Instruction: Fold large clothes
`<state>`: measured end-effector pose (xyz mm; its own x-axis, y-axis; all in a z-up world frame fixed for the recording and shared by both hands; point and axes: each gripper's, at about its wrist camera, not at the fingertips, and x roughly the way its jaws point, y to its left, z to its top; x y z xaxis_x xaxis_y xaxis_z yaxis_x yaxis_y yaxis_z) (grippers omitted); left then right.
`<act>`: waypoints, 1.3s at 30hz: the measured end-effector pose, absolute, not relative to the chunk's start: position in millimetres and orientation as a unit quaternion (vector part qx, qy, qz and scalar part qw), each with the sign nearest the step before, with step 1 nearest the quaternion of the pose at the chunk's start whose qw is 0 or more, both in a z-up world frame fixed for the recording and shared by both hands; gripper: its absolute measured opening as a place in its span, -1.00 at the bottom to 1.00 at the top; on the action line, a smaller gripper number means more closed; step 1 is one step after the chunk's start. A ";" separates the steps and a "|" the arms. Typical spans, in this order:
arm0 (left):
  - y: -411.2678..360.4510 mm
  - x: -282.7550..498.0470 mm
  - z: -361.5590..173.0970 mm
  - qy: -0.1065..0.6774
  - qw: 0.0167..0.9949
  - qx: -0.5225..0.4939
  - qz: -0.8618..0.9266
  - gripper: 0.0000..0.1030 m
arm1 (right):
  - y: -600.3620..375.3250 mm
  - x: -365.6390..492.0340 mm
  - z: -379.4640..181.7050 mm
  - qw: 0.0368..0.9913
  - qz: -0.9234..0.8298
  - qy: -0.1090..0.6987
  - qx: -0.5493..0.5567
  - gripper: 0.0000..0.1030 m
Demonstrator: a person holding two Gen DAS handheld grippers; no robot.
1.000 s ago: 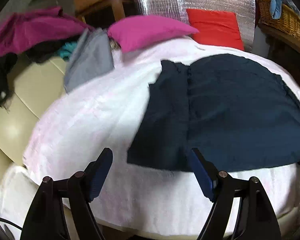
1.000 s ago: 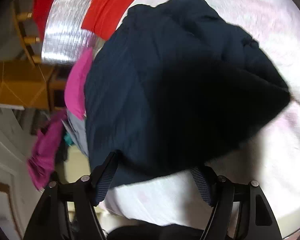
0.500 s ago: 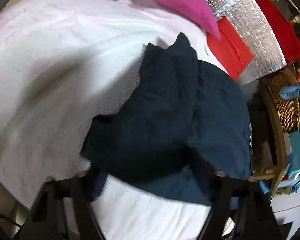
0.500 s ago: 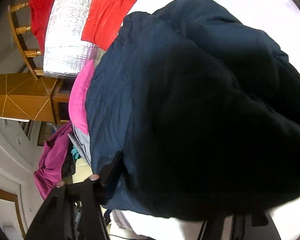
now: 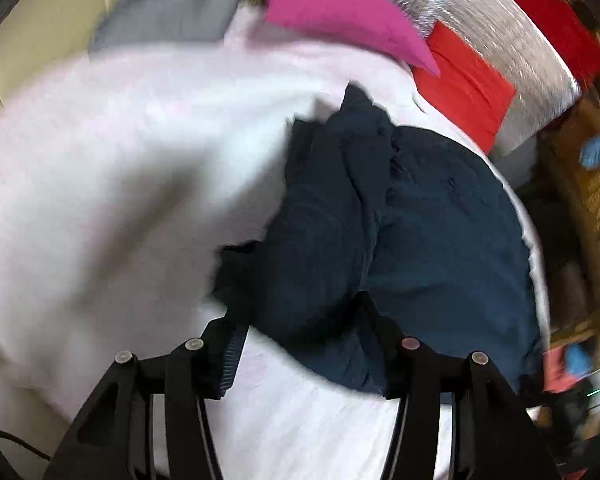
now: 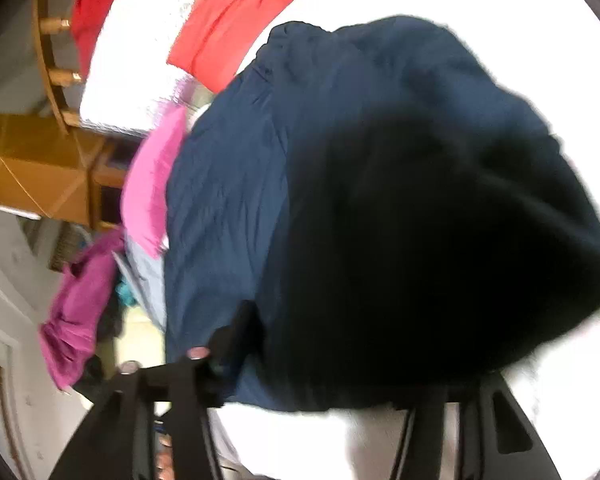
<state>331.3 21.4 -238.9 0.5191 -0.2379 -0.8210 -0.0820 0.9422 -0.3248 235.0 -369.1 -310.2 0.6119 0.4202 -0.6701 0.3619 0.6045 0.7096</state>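
A dark navy garment (image 5: 440, 240) lies bunched on a bed covered with a white sheet (image 5: 100, 200), its long axis running away from the cameras toward a pink pillow (image 5: 340, 12) and a red pillow (image 5: 464, 84) at the head of the bed. A lifted fold of it sits directly between the fingers of the left gripper (image 5: 304, 344), which look clenched on the cloth, though blur leaves that uncertain. The right gripper (image 6: 340, 360) is just as close, with fabric draped over its fingers so I cannot tell their state; a wicker basket (image 5: 580, 184) beside the bed holds something blue.
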 end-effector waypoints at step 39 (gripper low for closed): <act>-3.3 17.4 59.5 0.116 0.993 0.031 -0.009 1.00 | -209.6 -6.5 -16.0 0.963 -0.118 0.236 0.053 0.93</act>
<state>17.4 -3.3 59.5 0.9728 -0.0099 -0.2314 0.0244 0.9979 0.0598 -6.5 -209.6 -16.0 0.8607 -0.2033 -0.4668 0.2531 0.9664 0.0459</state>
